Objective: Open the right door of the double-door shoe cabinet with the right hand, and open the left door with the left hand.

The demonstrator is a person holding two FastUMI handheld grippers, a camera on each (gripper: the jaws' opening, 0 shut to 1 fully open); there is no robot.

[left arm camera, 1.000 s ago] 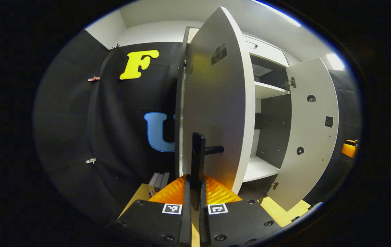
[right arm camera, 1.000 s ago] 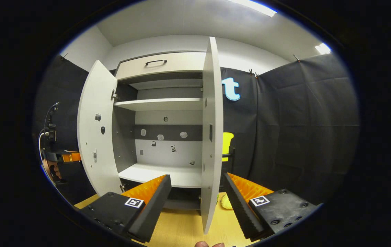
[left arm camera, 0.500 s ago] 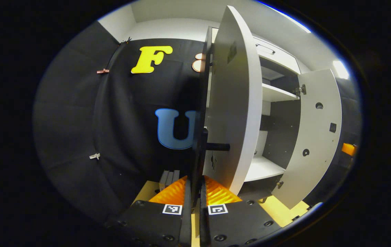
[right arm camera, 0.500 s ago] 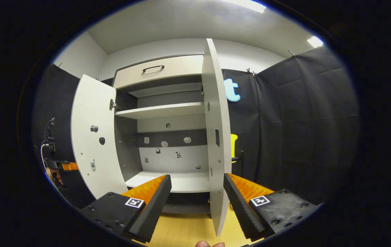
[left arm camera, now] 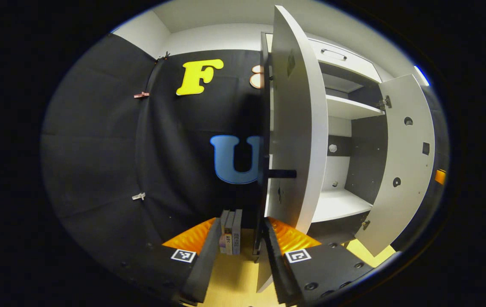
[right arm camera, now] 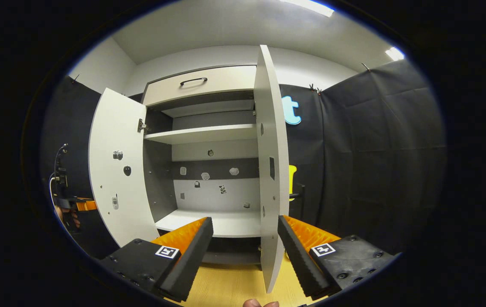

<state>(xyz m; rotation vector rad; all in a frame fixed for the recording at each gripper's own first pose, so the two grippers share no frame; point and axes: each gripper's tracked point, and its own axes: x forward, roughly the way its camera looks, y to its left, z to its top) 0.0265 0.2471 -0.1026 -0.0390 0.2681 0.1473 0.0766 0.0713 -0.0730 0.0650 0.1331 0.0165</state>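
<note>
The shoe cabinet (right arm camera: pixel 202 132) stands with both white doors swung wide. In the left gripper view the left door (left arm camera: pixel 298 128) shows almost edge-on, its black handle (left arm camera: pixel 282 173) sticking out to the left. My left gripper (left arm camera: pixel 243 221) is open, its fingers apart on either side of the handle's lower end and not touching it. Farther right hangs the right door (left arm camera: pixel 400 157). In the right gripper view my right gripper (right arm camera: pixel 245 219) is open in front of the right door (right arm camera: pixel 272 170), whose edge stands between the fingers, nothing gripped. The left door (right arm camera: pixel 117 170) shows at the left.
A drawer with a black handle (right arm camera: pixel 193 80) tops the cabinet; inside are bare white shelves (right arm camera: pixel 204 133). Several flat boxes (left arm camera: pixel 231 232) stand on the wooden floor (right arm camera: pixel 225 290) by the black wall. The left gripper and the hand holding it (right arm camera: pixel 74 207) show at the far left.
My left gripper was shut on the left door's handle and has now opened and let it go. That door swung a little wider. The right gripper stayed open and barely moved.
</note>
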